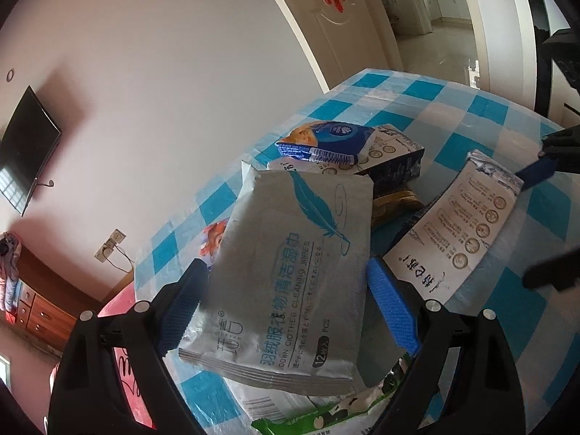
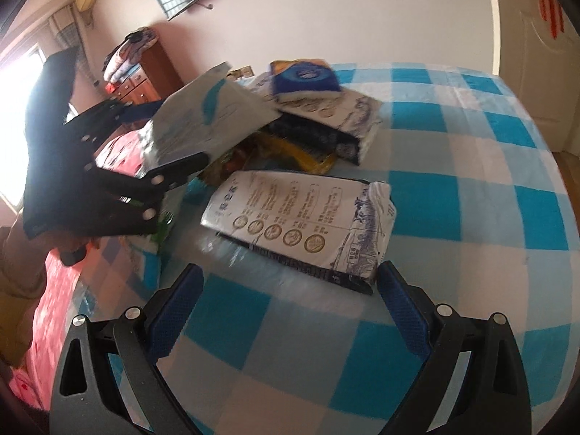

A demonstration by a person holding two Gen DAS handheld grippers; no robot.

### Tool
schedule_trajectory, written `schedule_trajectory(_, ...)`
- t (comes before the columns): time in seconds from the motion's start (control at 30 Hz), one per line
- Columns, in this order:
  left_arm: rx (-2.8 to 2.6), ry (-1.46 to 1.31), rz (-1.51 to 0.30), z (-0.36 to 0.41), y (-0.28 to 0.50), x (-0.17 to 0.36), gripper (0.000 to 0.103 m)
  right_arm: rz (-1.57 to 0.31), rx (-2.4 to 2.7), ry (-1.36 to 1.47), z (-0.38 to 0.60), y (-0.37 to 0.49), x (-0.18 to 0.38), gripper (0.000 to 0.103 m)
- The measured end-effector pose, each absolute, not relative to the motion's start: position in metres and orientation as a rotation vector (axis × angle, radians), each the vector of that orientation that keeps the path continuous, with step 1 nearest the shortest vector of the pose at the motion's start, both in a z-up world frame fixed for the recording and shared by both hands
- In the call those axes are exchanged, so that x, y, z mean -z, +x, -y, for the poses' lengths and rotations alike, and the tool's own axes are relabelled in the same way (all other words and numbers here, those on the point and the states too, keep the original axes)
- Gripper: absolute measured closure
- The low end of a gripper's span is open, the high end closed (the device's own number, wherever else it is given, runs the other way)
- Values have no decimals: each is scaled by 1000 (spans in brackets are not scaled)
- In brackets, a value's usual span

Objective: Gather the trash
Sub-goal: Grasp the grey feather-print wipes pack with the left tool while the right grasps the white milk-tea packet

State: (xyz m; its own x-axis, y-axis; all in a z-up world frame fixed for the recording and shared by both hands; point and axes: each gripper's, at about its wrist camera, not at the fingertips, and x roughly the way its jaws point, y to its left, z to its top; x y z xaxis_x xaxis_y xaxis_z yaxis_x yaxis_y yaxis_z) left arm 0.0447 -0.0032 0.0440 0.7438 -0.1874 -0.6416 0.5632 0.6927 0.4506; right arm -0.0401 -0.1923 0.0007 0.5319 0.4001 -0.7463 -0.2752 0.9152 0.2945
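Observation:
My left gripper point(image 1: 286, 275) is shut on a silver wipes pack with a blue feather point(image 1: 290, 275) and holds it above the checked table point(image 1: 489, 326). The same pack point(image 2: 210, 119) shows lifted in the right wrist view, held by the left gripper point(image 2: 159, 134). My right gripper point(image 2: 290, 282) is open and empty, just in front of a white printed packet point(image 2: 301, 224) lying flat on the table. That packet point(image 1: 460, 232) also shows in the left wrist view, with the right gripper point(image 1: 543, 214) at its far end.
A pile at the table's far side holds a blue tissue pack point(image 2: 304, 76), another white printed packet point(image 2: 333, 112), and a yellow wrapper point(image 2: 304, 152). A green packet point(image 1: 326, 417) lies below the left gripper. Red bedding point(image 2: 54, 301) lies left of the table.

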Motion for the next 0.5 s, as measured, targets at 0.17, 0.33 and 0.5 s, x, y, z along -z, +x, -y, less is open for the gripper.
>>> schedule_trajectory(0.17, 424, 638, -597, -3, 47, -45, 13, -943, -460, 173, 188, -51, 0, 8)
schedule_trajectory(0.33, 402, 609, -597, -5, 47, -43, 15, -955, -535, 194, 184, -71, -1, 8)
schedule_trajectory(0.5, 403, 681, -567, 2, 38, -37, 15, -872, -405, 70, 188, -79, -20, 8)
